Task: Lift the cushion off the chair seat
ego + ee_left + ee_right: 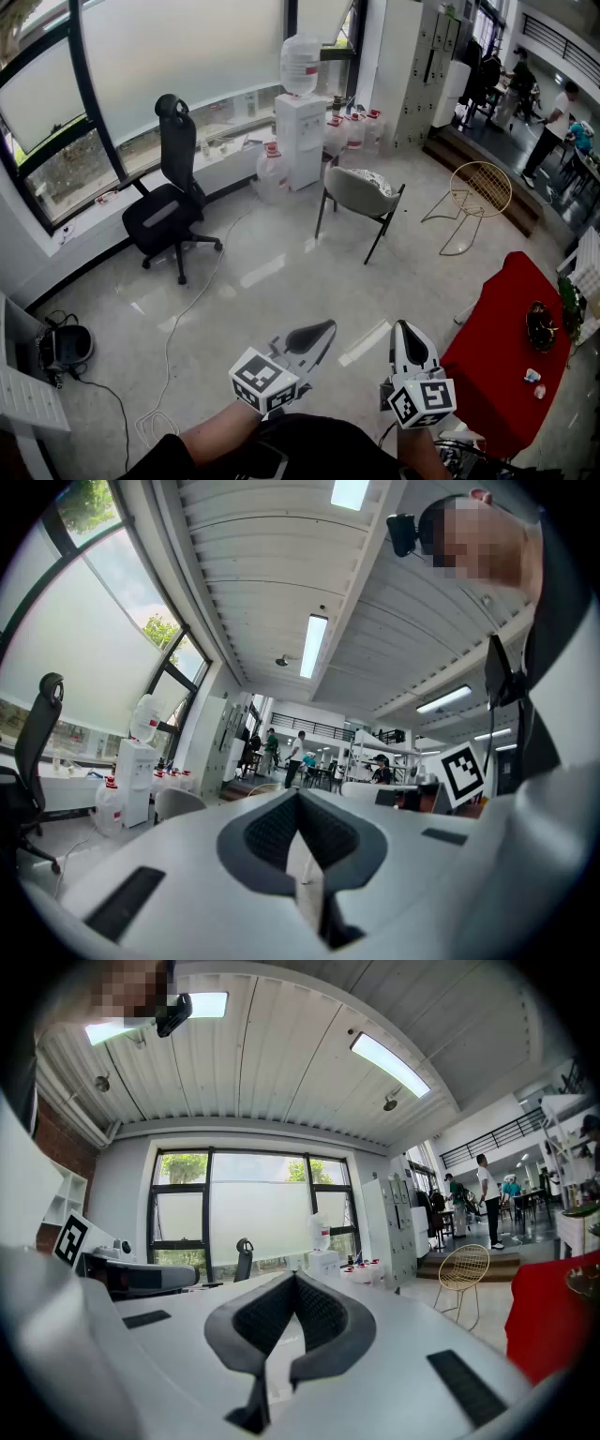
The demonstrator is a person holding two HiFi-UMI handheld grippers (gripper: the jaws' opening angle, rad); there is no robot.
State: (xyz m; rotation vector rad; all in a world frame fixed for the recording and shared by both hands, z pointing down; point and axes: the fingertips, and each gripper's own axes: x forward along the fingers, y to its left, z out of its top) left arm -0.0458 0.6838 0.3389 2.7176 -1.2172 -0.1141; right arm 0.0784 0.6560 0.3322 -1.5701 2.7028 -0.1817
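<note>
A grey chair (354,192) with dark legs stands mid-room, far from me. On its seat, toward the back, lies a pale patterned cushion (375,179). My left gripper (322,329) and right gripper (403,327) are held low and close to my body, side by side and well short of the chair. Both are shut with nothing between the jaws. The left gripper view shows the shut left gripper (298,795) with the grey chair (178,803) small at the left. In the right gripper view the shut right gripper (293,1277) hides the chair.
A black office chair (169,206) stands left by the windows. A water dispenser (300,127) and several water jugs (352,131) line the back wall. A gold wire chair (478,192) sits right, a red table (502,356) near right. A cable (178,328) runs along the floor. People stand far right.
</note>
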